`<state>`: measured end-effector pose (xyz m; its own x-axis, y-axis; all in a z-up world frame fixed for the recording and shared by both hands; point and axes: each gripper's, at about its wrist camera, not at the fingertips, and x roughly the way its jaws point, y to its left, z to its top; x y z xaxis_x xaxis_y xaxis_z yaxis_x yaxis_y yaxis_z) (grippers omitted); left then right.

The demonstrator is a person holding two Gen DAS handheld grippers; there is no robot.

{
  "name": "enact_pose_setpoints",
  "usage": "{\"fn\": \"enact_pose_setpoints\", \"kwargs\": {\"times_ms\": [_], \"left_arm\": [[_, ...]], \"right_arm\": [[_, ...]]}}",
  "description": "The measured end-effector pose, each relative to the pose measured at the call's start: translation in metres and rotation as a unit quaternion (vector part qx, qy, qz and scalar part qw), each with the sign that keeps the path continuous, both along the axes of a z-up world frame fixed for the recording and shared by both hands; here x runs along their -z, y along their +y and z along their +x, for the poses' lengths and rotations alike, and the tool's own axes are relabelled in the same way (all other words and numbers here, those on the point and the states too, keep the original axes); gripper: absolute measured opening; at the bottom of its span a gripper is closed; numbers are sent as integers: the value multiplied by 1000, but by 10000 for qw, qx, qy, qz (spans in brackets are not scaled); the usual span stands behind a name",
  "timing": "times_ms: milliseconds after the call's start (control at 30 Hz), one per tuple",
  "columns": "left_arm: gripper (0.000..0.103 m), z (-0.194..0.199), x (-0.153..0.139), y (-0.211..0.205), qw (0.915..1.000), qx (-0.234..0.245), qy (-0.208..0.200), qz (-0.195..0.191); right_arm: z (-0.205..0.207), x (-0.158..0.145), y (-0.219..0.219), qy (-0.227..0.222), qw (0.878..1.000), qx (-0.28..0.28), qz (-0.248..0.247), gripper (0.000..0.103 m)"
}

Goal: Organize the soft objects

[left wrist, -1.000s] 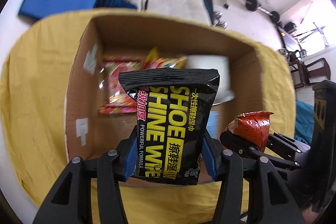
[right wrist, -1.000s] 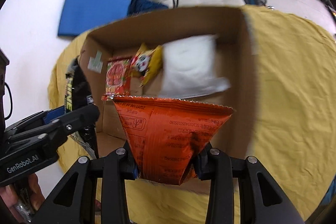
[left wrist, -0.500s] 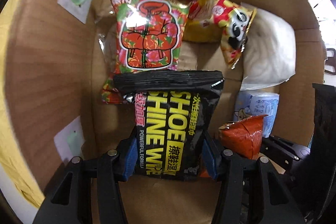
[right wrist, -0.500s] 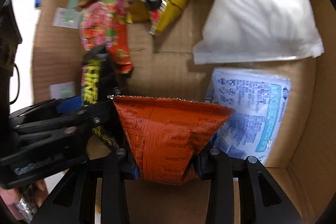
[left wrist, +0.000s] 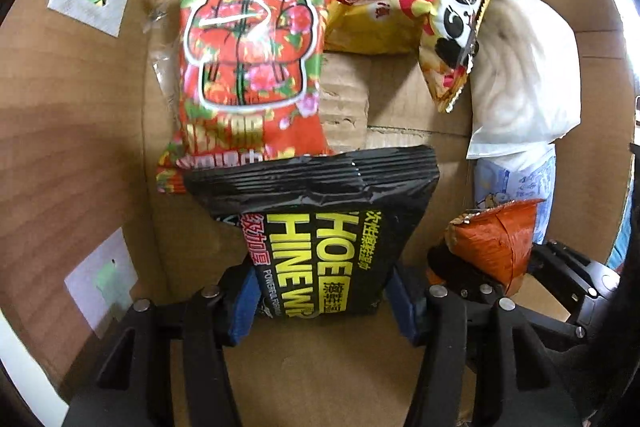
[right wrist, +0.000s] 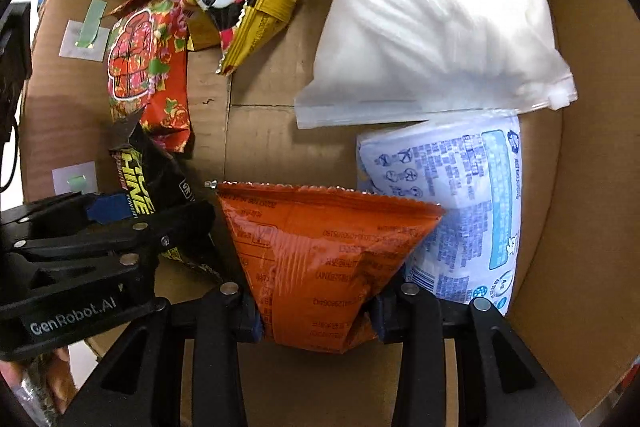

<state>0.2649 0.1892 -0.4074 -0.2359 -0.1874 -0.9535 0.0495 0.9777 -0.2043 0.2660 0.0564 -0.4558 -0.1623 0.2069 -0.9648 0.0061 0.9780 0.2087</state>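
Both grippers are down inside a cardboard box (left wrist: 76,147). My left gripper (left wrist: 320,303) is shut on a black shoe shine wipes pack (left wrist: 324,227), held just above the box floor; it also shows in the right wrist view (right wrist: 140,195). My right gripper (right wrist: 316,311) is shut on an orange snack bag (right wrist: 320,259), which also shows in the left wrist view (left wrist: 492,247). The two packs hang side by side, the black one to the left.
On the box floor (right wrist: 260,147) lie a red floral snack bag (left wrist: 248,67), a yellow panda snack bag (left wrist: 420,19), a white pillow-like bag (right wrist: 432,19) and a blue-white wipes pack (right wrist: 460,203). Box walls (right wrist: 580,187) close in on all sides.
Both grippers have dropped from above the box rim to deep inside it, carrying their packs. The contents now loom larger.
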Motion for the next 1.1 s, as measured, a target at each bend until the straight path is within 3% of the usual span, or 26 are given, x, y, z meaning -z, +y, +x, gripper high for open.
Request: {"fn": "enact_pose_setpoints", "kwargs": {"times_ms": [67, 267, 467, 700, 833, 900, 1033, 1100], "left_arm": [[56, -2, -4, -7, 10000, -6, -8, 47], [56, -9, -27, -18, 9996, -32, -243, 155], [56, -27, -79, -25, 9949, -178, -960, 251], [61, -56, -130, -33, 9845, -407, -1675, 323], [63, -62, -163, -16, 9769, -387, -2056, 426], [69, -69, -175, -14, 9731, -349, -2226, 482], [72, -81, -192, -15, 9674, -322, -2458, 513], [85, -86, -203, -12, 9653, -347, -2548, 453]], "right_arm": [[-1, -2, 4, -53, 9999, -64, -134, 43], [-7, -19, 9, -244, 9994, -139, -186, 59], [-17, -59, 1, -686, 9968, -174, -372, 73], [-42, -108, -24, -1043, 9934, 40, -474, 75], [-49, -136, -43, -1267, 9898, 219, -611, 80], [-58, -154, -53, -1397, 9875, 253, -678, 87], [-69, -185, -68, -1678, 9819, 366, -795, 89], [-75, -198, -72, -1824, 9793, 415, -767, 99]]}}
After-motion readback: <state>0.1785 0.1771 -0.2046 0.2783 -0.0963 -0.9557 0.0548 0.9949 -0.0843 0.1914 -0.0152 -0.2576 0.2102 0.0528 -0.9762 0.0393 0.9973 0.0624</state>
